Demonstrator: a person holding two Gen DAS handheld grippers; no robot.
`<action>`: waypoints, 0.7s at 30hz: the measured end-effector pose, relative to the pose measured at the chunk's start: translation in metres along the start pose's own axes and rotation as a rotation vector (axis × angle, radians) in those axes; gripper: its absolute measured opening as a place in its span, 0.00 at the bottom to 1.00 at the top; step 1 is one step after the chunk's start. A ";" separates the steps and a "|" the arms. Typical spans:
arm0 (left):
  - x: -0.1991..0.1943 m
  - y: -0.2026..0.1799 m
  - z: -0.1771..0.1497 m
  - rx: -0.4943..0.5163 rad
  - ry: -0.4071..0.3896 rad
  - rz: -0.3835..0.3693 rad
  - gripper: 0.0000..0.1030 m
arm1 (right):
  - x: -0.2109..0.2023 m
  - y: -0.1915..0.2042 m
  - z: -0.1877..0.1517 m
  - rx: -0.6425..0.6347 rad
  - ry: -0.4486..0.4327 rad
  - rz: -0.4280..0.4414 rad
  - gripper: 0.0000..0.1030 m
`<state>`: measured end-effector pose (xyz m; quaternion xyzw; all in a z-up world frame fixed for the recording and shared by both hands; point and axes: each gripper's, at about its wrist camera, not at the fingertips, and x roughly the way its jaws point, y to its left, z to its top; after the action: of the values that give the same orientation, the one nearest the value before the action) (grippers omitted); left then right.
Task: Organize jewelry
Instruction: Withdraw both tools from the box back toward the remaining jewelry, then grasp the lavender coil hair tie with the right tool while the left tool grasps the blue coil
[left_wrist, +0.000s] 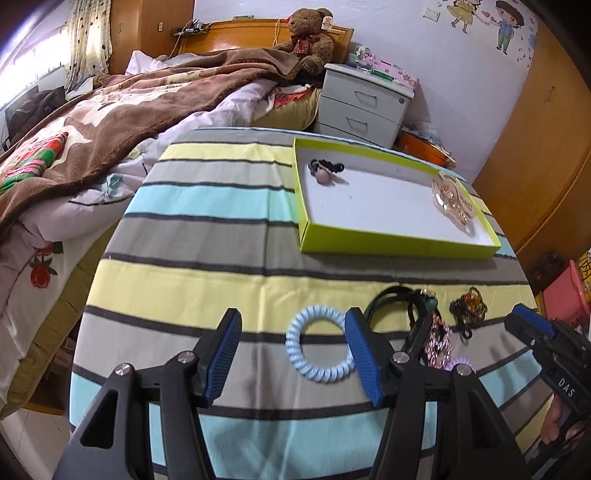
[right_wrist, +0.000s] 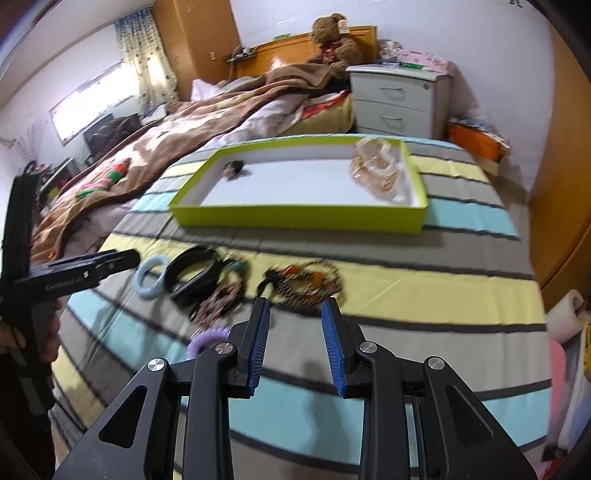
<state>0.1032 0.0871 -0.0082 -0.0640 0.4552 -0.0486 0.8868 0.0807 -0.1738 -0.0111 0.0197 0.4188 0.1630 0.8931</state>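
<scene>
Two views. Left wrist: the left gripper (left_wrist: 293, 354) has its jaws wide, empty, straddling a pale blue coil tie (left_wrist: 320, 343) on the striped counter (left_wrist: 184, 277); a black band (left_wrist: 402, 314) lies just right, the green tray (left_wrist: 388, 242) beyond with bare cloth between. Right wrist: the right gripper (right_wrist: 297, 343) has its jaws parted, empty, before a beaded piece (right_wrist: 306, 282); the tray (right_wrist: 295, 219) holds a scrunchie (right_wrist: 234, 168) and gold chains (right_wrist: 376, 168).

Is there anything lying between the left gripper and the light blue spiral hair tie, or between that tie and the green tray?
Nothing visible does. The left gripper is open around the light blue spiral hair tie, and only bare striped cloth lies between it and the green tray.
</scene>
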 end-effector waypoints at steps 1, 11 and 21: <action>0.000 0.001 -0.002 -0.001 0.001 -0.003 0.58 | 0.001 0.003 -0.002 -0.010 0.007 0.012 0.30; 0.007 0.008 -0.013 -0.016 0.038 0.000 0.59 | 0.021 0.034 -0.016 -0.111 0.079 0.040 0.35; 0.011 0.011 -0.017 -0.027 0.054 0.011 0.59 | 0.030 0.043 -0.022 -0.177 0.105 -0.012 0.35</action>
<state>0.0961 0.0954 -0.0287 -0.0719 0.4798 -0.0392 0.8735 0.0706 -0.1262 -0.0402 -0.0706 0.4493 0.1947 0.8691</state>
